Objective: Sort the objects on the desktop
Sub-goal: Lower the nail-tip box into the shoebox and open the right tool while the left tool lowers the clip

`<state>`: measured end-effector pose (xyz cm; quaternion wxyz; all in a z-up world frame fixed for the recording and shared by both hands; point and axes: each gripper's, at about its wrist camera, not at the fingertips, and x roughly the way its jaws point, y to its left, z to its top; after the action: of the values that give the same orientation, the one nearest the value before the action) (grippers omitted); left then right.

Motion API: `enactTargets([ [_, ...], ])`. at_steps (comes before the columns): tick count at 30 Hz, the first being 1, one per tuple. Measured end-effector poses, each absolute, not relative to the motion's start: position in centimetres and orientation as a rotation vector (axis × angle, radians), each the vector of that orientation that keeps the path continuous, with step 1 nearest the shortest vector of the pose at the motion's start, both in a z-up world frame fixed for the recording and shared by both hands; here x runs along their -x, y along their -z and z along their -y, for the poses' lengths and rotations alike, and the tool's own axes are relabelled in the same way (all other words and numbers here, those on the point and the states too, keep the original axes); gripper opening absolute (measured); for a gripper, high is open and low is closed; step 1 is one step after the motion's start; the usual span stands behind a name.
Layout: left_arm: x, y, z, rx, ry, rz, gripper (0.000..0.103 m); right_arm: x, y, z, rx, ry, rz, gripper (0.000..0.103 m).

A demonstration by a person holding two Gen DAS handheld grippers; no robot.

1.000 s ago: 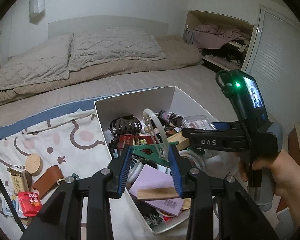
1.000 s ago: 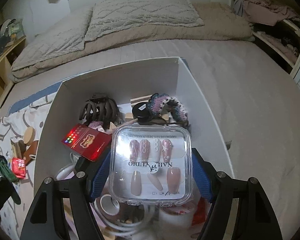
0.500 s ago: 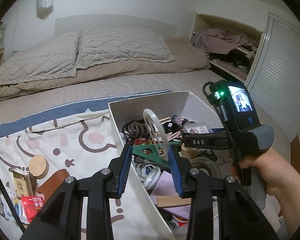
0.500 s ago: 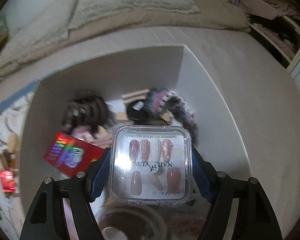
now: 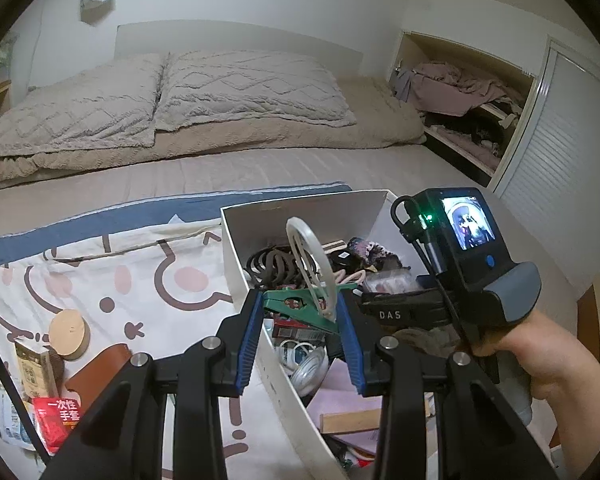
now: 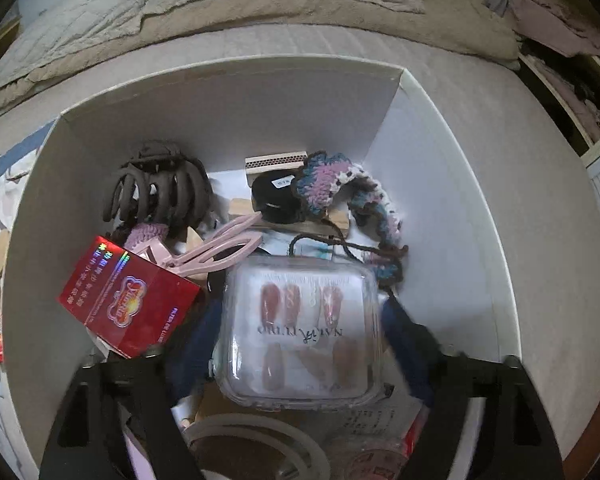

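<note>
Left wrist view: the left claw [image 5: 300, 330] stands at its narrowest, its blue pads clamped on a green clip [image 5: 296, 306] in the lower centre of the frame. A translucent white ring [image 5: 310, 264] rises from the clip toward mid-frame. The clip hangs above the left wall of the white box [image 5: 284, 392], which sits on the bed [image 5: 260, 168]. To the right, a person's hand [image 5: 512, 344] grips the handle of the right device.

On the patterned sheet [image 5: 100, 280] at lower left lie a round wooden disc [image 5: 69, 328], a brown leather case [image 5: 96, 372] and a red packet [image 5: 58, 420], all outside the box.

Right wrist view: the right claw [image 6: 300, 344] points steeply down into the box. Its jaws have just been opening and now stand wide. The clear nail case [image 6: 300, 332] lies between them at lower centre, with a visible gap at each blue pad, so it is not gripped; it rests on the clutter in the box. The pads are blurred.

Just left of the case sits a red carton [image 6: 128, 304], touching a pink clip [image 6: 216, 248]. A brown hair claw clip [image 6: 160, 188] occupies the upper left of the box, a black round tin [image 6: 276, 196] the upper centre, and a crocheted band [image 6: 348, 192] runs down the upper right.
</note>
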<state>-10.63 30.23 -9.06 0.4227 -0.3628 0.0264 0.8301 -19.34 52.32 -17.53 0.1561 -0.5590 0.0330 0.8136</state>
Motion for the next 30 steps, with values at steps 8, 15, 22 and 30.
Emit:
enactTargets([
  [8,10.2,9.0,-30.8,0.919,-2.066,-0.061,0.037,17.5,13.8,-53.9,1.378,-2.487,-0.288,0.092],
  [15,8.4,10.2,-32.6,0.967,-2.007,-0.104,0.037,15.7,11.0,-55.2,1.244,-2.618,-0.446,0.093],
  [22,6.0,11.0,-35.2,0.984,-1.944,-0.133,0.037,12.5,8.8,-58.4,1.071,-2.698,-0.506,0.103],
  [30,3.5,11.1,-38.7,0.981,-1.883,-0.127,0.037,8.7,9.2,-63.8,0.950,-2.617,-0.593,0.103],
])
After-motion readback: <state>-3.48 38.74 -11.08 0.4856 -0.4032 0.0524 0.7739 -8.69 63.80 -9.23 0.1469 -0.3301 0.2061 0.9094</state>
